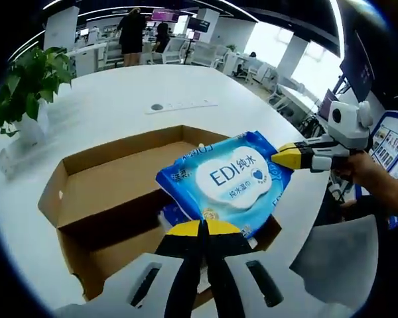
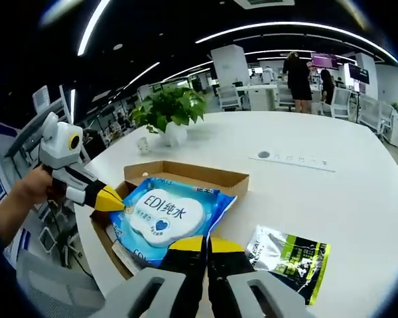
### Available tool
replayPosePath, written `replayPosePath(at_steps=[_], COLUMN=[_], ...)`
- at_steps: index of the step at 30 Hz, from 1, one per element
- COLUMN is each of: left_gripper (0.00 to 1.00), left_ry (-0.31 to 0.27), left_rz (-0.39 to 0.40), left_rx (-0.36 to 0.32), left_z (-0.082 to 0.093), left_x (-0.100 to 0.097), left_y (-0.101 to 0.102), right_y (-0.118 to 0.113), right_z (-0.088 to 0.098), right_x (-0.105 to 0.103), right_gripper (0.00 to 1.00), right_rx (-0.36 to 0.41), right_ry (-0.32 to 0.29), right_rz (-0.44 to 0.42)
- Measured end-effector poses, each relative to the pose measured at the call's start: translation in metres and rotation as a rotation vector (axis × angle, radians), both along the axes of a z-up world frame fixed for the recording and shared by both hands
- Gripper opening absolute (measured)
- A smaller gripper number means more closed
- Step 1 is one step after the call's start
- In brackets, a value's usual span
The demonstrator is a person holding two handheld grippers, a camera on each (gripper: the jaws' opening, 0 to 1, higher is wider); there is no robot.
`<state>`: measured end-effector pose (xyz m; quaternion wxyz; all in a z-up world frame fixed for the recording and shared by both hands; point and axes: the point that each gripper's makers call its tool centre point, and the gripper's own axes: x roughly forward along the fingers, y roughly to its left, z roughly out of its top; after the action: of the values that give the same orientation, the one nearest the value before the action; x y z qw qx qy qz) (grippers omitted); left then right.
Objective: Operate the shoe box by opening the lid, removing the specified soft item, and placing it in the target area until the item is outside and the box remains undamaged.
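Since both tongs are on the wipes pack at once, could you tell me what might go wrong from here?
1. The left tongs and right tongs pinch opposite edges of the blue wipes pack; pulling apart could tear its wrapper.
2. The pack hangs over the open cardboard box; a slip drops it back inside.
3. The box sits near the table edge, so a snag could drag it off.

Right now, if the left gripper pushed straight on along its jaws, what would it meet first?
The left gripper is already shut on the blue wipes pack, so nothing lies between them. Beyond the pack, probably the open cardboard box, though depth is unclear.
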<state>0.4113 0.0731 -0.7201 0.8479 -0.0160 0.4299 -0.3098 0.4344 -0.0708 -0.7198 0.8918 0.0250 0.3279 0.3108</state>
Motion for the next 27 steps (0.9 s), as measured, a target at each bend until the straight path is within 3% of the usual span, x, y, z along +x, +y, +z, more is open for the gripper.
replayPosePath(at_steps=[27], left_gripper=[0.00], left_ry=[-0.020], left_rz=[-0.091], left_rx=[-0.049], left_z=[0.008], left_x=[0.011], left_y=[-0.079], right_y=[-0.079], right_z=[-0.002], right_x=[0.004], right_gripper=[0.00], right_rx=[-0.056], right_ry=[0.007], right_rz=[-0.099])
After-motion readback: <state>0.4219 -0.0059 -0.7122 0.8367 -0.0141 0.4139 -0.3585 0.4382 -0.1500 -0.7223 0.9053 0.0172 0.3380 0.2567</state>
